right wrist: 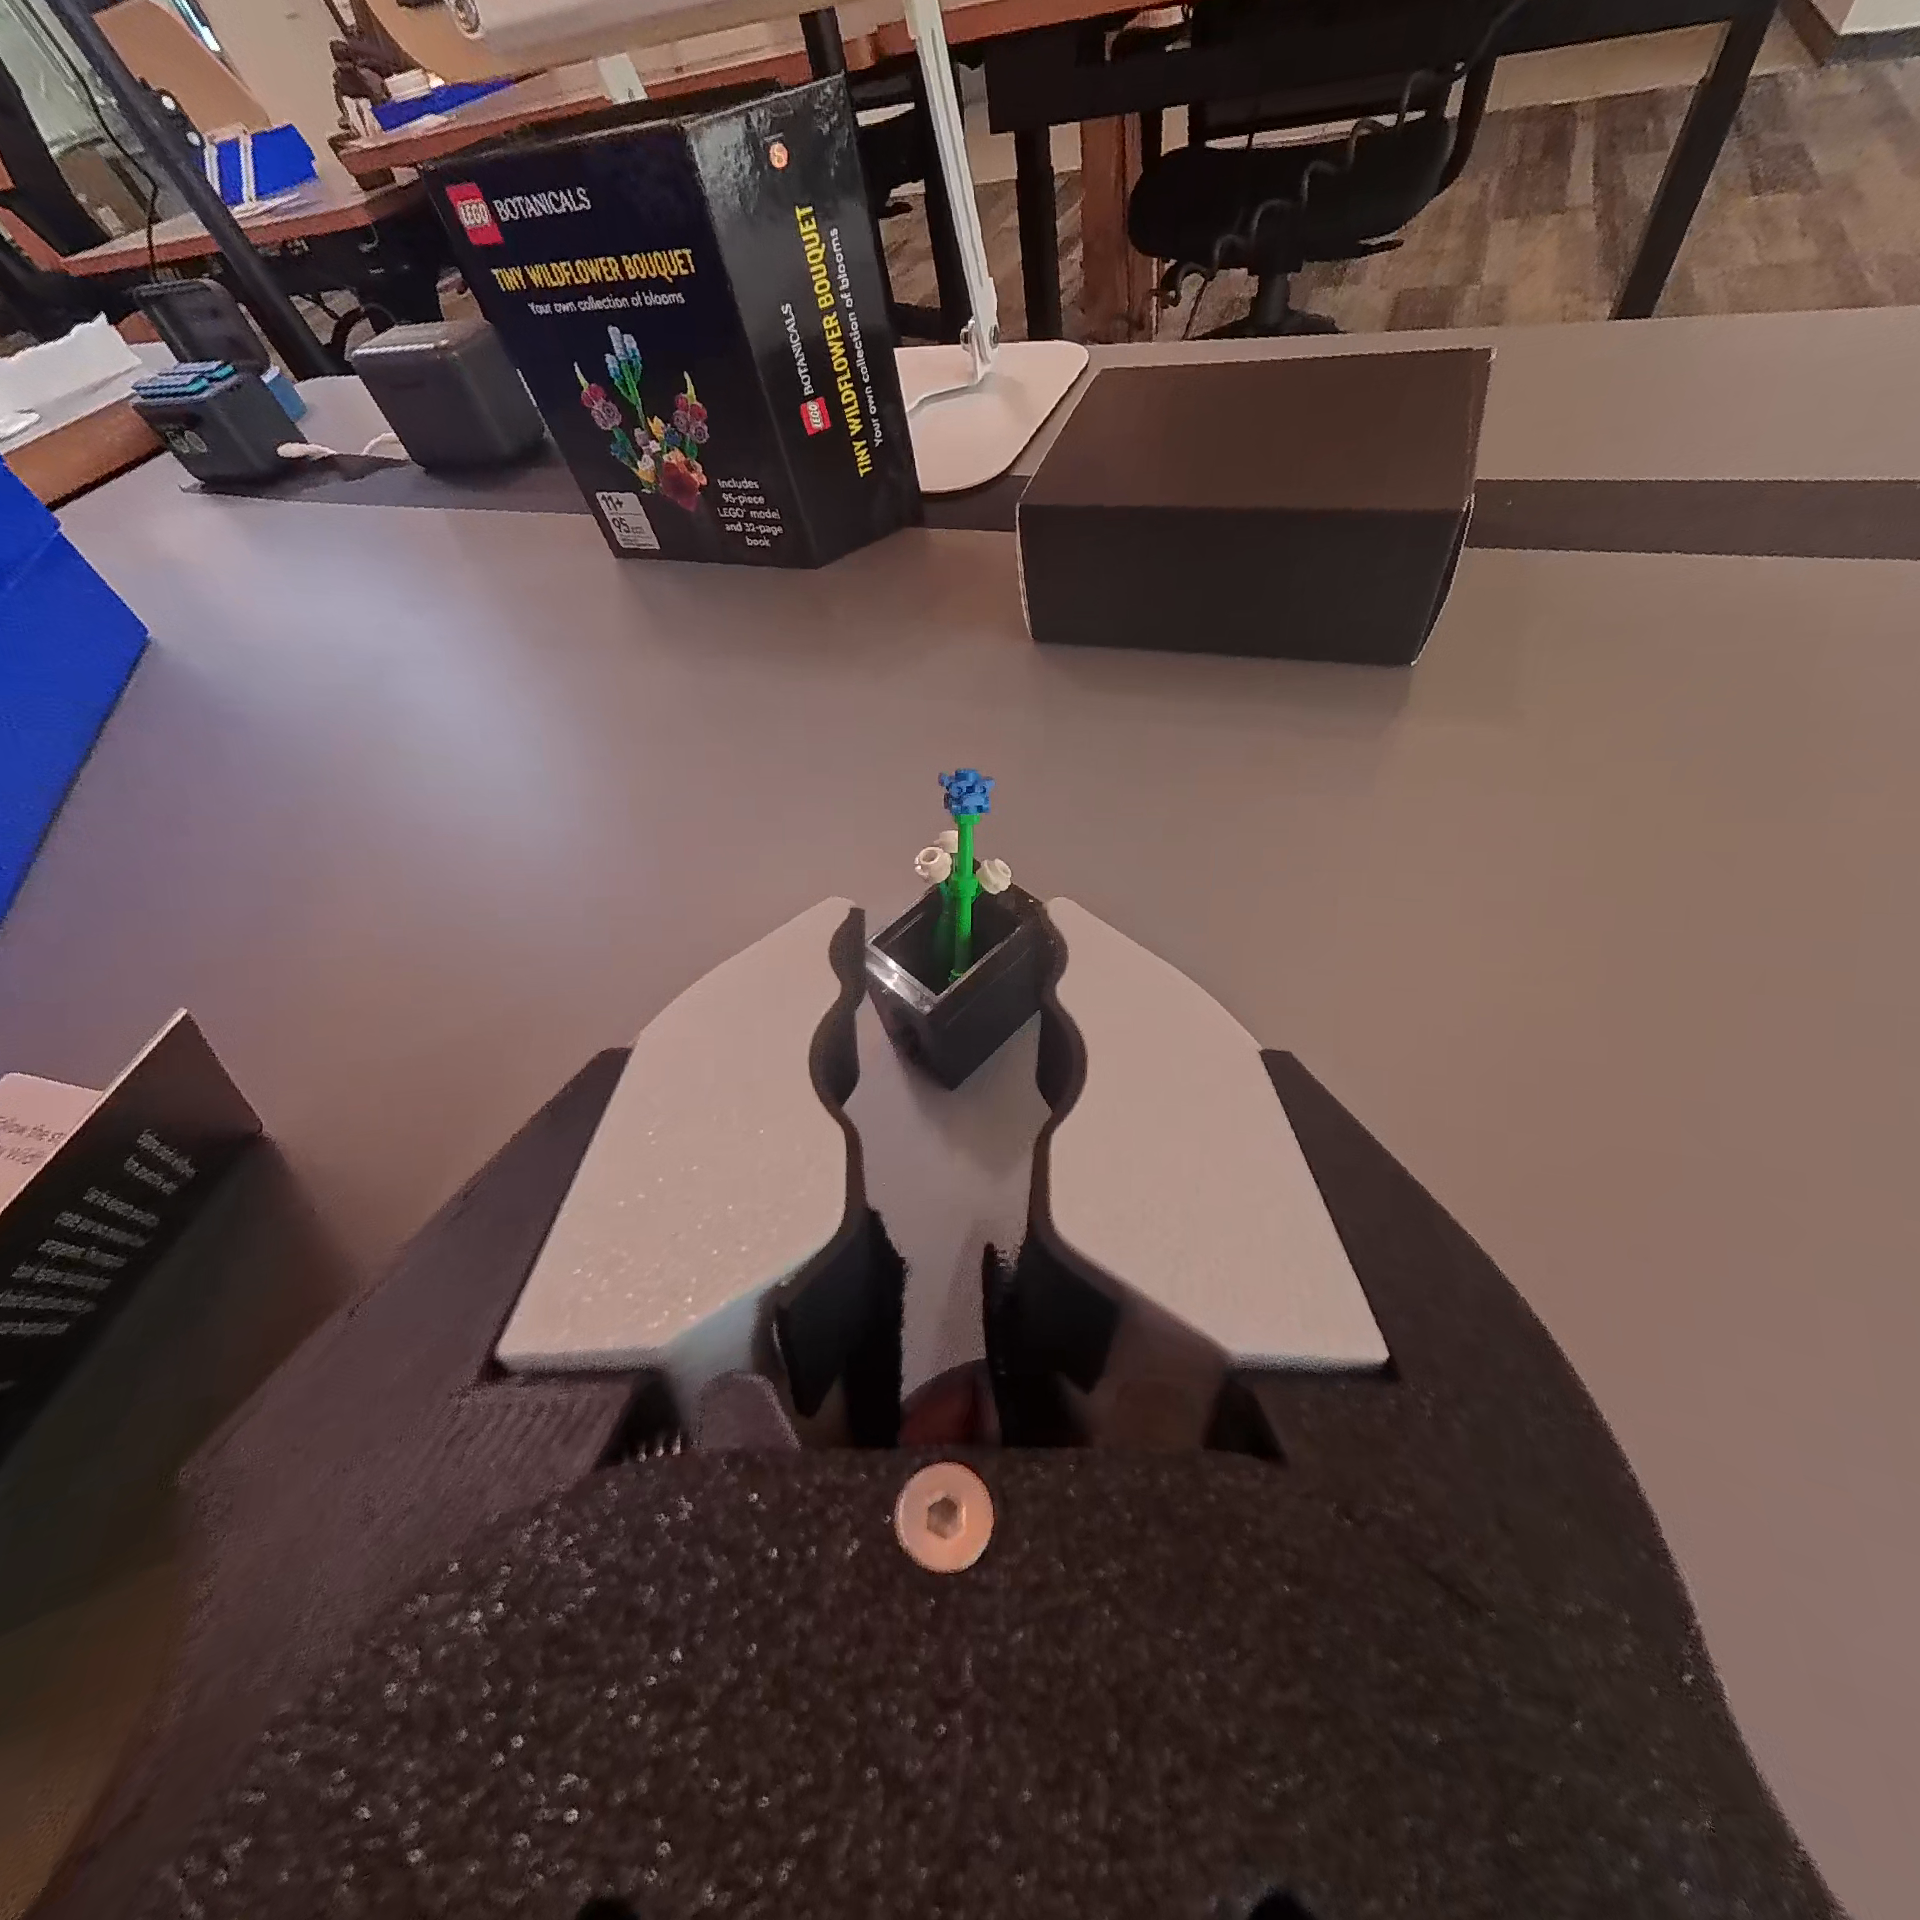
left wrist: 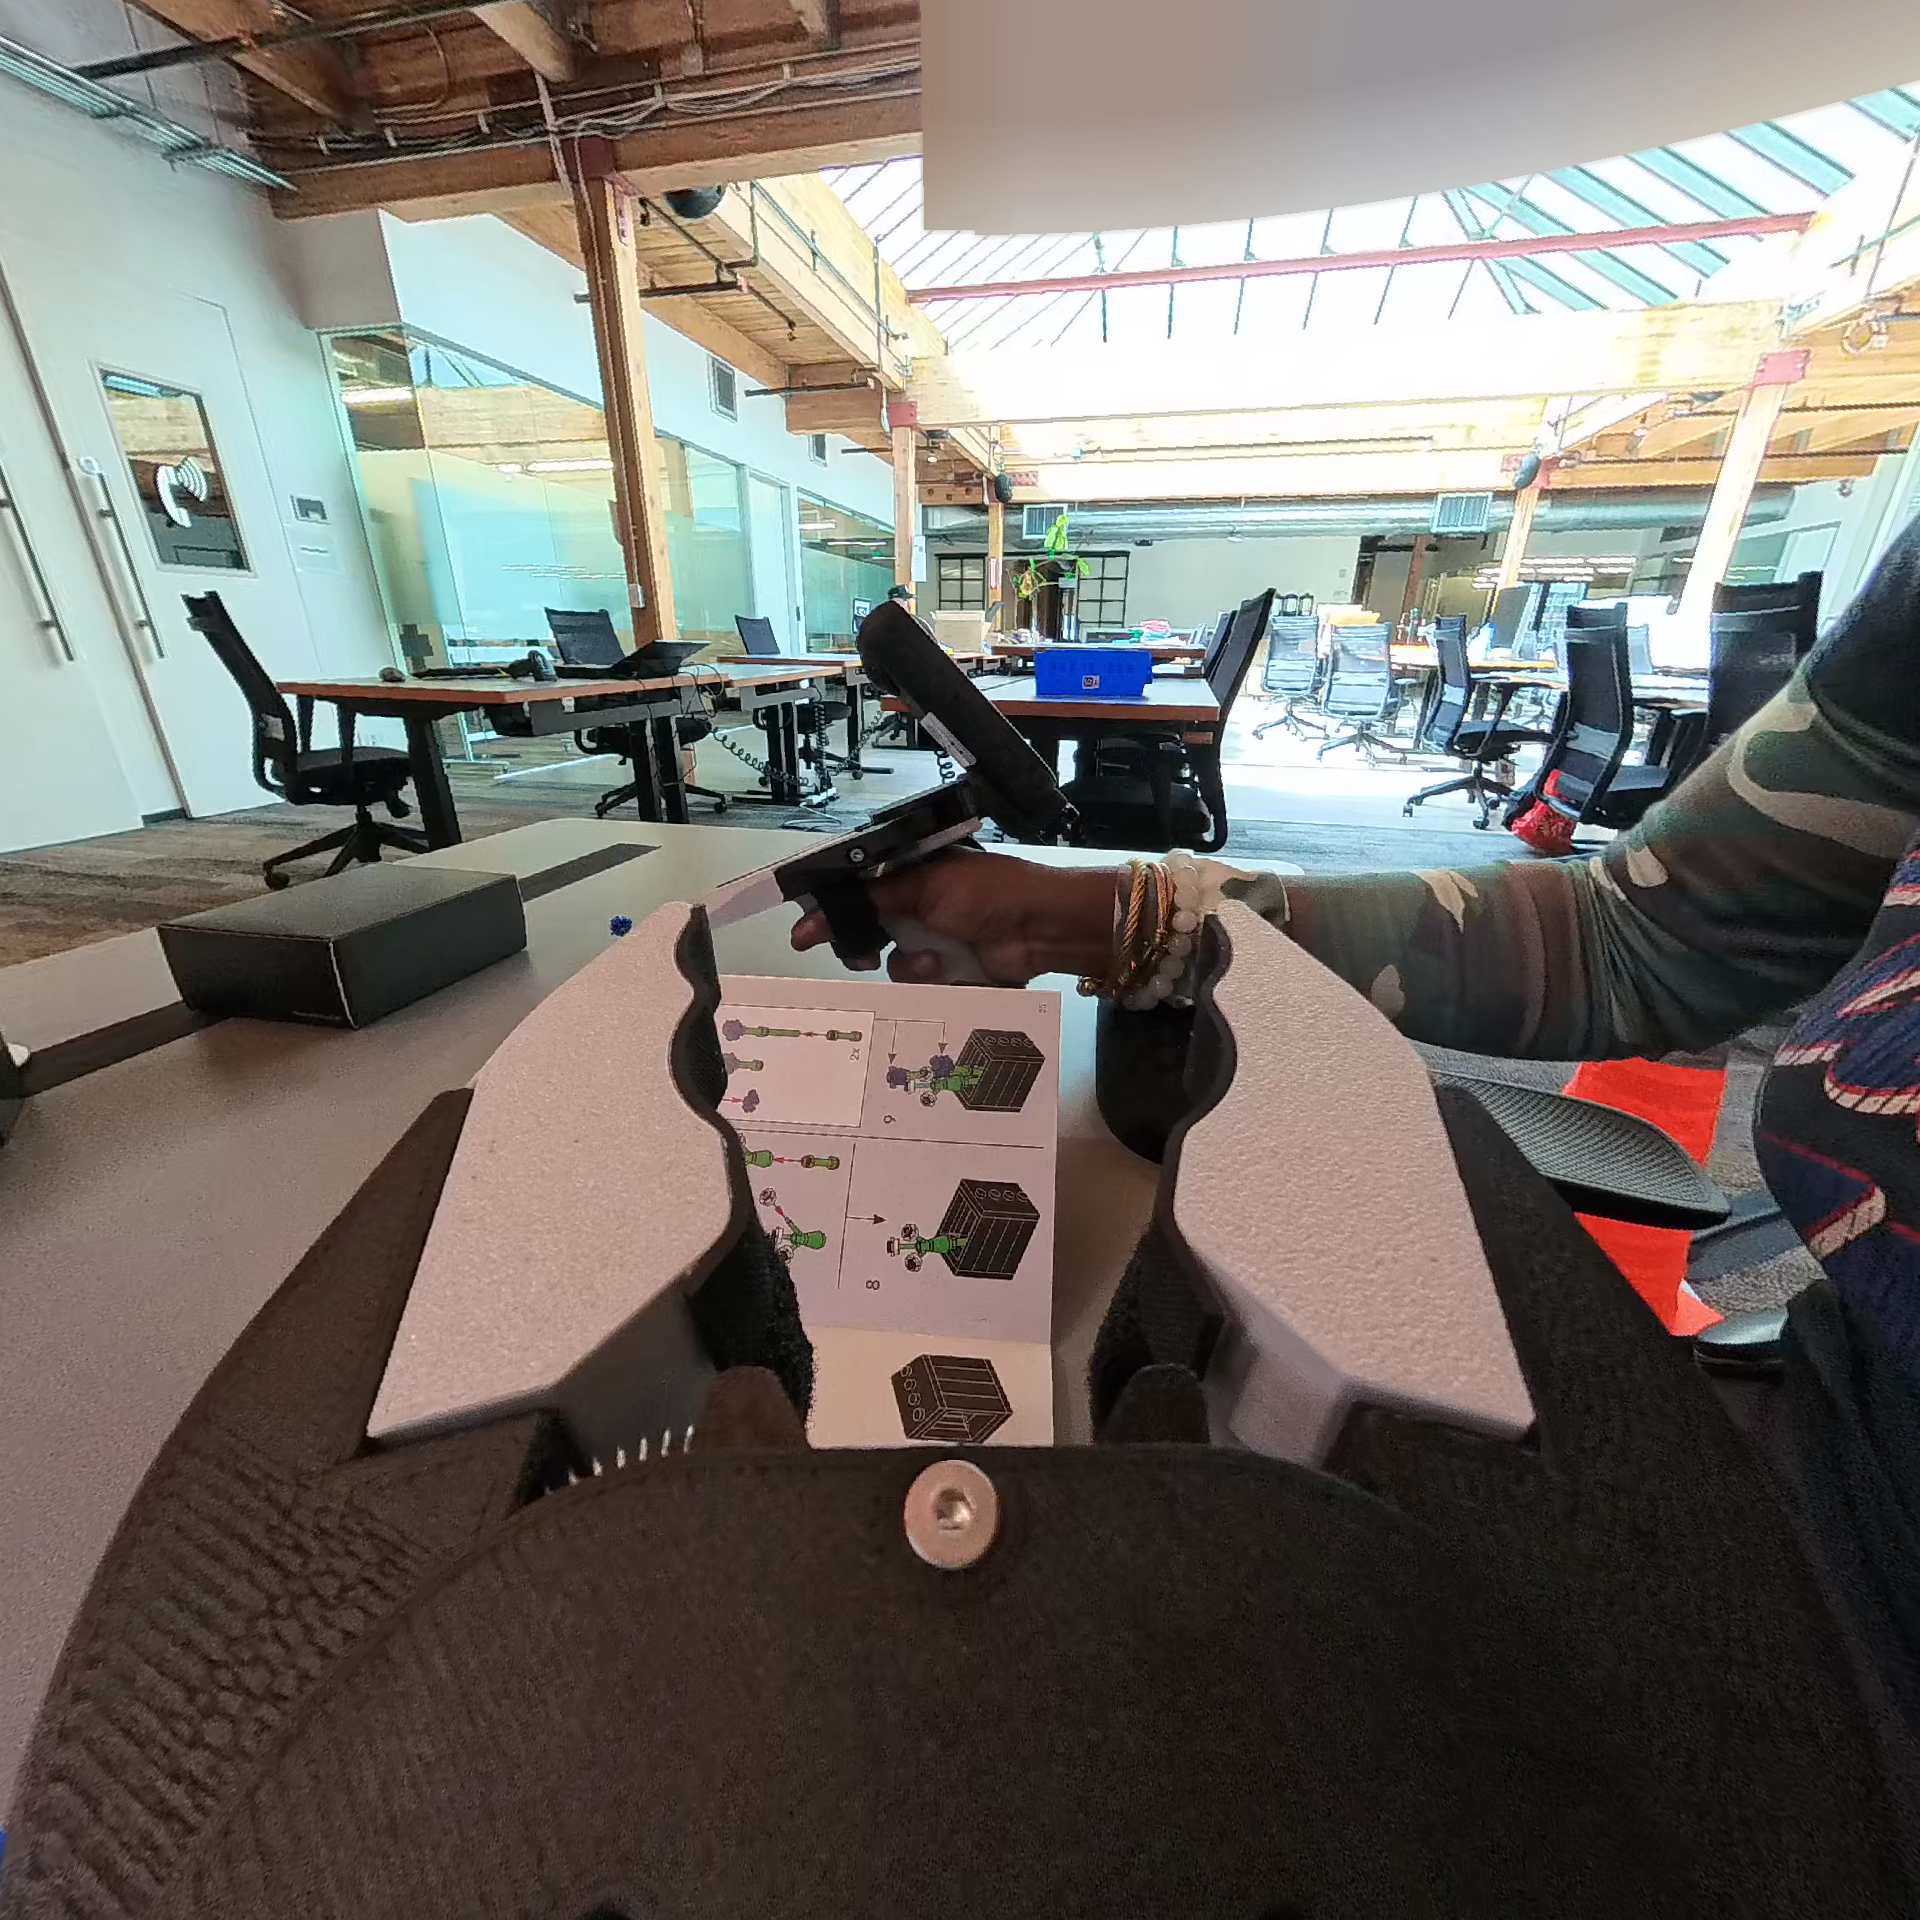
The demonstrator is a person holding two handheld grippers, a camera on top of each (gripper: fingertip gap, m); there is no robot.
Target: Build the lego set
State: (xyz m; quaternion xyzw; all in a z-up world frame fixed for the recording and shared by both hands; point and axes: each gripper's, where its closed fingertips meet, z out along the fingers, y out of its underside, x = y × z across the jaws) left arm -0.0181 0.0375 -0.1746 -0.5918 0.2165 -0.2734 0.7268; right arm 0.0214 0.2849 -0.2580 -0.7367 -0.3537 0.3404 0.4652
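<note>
My right gripper (right wrist: 951, 971) clamps the black pot (right wrist: 951, 1013) steady; left gripper (left wrist: 951, 1029) wide over the instructions (left wrist: 914, 1164) to check steps.

Grey table (right wrist: 1558, 935) carries a black pot (right wrist: 961, 997), set box (right wrist: 686, 332), black carton (right wrist: 1247, 520), booklet (left wrist: 935, 1164)

black pot (right wrist: 961, 997) between the grey fingers (right wrist: 707, 1132) of the right claw (right wrist: 951, 935); green stem (right wrist: 961, 894), blue bloom (right wrist: 966, 792), white buds (right wrist: 932, 860). bench (right wrist: 520, 779): grey. sleeve (left wrist: 1621, 914) beyond left claw (left wrist: 961, 935): camouflage.
</note>
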